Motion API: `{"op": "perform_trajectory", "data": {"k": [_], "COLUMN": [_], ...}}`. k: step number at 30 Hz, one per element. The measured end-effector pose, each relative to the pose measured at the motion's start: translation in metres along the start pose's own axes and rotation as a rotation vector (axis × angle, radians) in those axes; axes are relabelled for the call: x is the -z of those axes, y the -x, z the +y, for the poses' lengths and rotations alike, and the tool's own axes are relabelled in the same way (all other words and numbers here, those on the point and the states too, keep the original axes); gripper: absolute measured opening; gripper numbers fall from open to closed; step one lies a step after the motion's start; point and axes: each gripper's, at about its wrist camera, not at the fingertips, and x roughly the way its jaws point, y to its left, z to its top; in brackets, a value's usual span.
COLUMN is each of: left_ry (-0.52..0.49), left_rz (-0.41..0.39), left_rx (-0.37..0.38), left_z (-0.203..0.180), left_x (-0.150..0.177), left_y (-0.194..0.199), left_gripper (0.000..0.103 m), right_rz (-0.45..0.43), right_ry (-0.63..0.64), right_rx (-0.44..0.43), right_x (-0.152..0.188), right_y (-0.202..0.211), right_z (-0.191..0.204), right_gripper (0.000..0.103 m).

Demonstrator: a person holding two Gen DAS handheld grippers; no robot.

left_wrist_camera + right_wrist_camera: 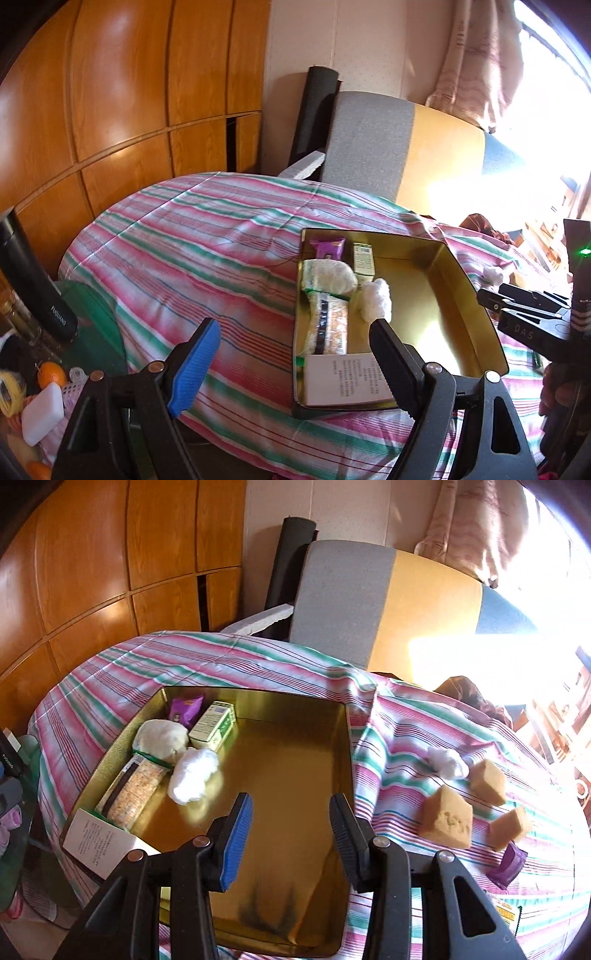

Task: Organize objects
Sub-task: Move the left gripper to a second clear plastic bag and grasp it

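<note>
Both grippers hang empty: left gripper (291,354) wide, right gripper (291,830) narrower. Gold tin (343,746) sits centre frame; tan blocks (448,818) lower right, probably crumbly, might break if squeezed.

Both claws (295,350) (291,830) agape, empty

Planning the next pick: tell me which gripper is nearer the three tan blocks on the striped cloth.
Right. The right gripper hangs over the gold tin, with the tan blocks just beyond the tin's right wall. The left gripper is at the tin's opposite side.
</note>
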Motion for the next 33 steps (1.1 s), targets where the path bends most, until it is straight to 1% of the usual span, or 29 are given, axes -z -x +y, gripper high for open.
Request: {"op": "perform_trajectory", "data": {"k": [4, 6, 11, 15, 20, 22, 24, 26, 30, 33], "left_ry": [-0.059, -0.094, -0.183, -0.253, -0.349, -0.379, -0.387, -0.394, -0.422, -0.437], "left_rz": [-0.006, -0.008, -0.012, -0.009, 0.003, 0.021, 0.047, 0.077, 0.122, 0.190], "left_rx": [0.033, 0.053, 0.114, 0.168, 0.233, 0.249, 0.280, 0.312, 0.345, 0.375], "left_z": [-0.025, -0.040, -0.080, -0.120, -0.176, -0.197, -0.216, -0.235, -0.275, -0.304], "left_x": [-0.007, -0.010, -0.020, -0.028, -0.038, -0.041, -0.044, -0.048, -0.055, -0.062], "left_y": [0.000, 0.000, -0.002, -0.005, -0.015, -0.022, -0.030, -0.041, -0.069, -0.098], "left_gripper": [0.083, 0.083, 0.083, 0.083, 0.083, 0.083, 0.083, 0.083, 0.082, 0.081], "right_rz": [0.002, 0.009, 0.035, 0.044, 0.029, 0.018, -0.001, 0.007, 0.003, -0.010], "right_ry": [-0.071, -0.125, -0.261, -0.382, -0.497, -0.543, -0.596, -0.640, -0.686, -0.703], "right_rx": [0.044, 0.069, 0.167, 0.253, 0.326, 0.331, 0.324, 0.312, 0.291, 0.253], "right_x": [0.011, 0.018, 0.038, 0.054, 0.077, 0.087, 0.099, 0.106, 0.108, 0.105], "right_y": [0.009, 0.012, 0.016, 0.021, 0.022, 0.021, 0.022, 0.021, 0.026, 0.029], "right_z": [-0.049, -0.080, -0.163, -0.233, -0.300, -0.317, -0.329, -0.339, -0.344, -0.343], "right_gripper": [0.044, 0.044, 0.044, 0.044, 0.044, 0.044, 0.044, 0.044, 0.044, 0.044]}}
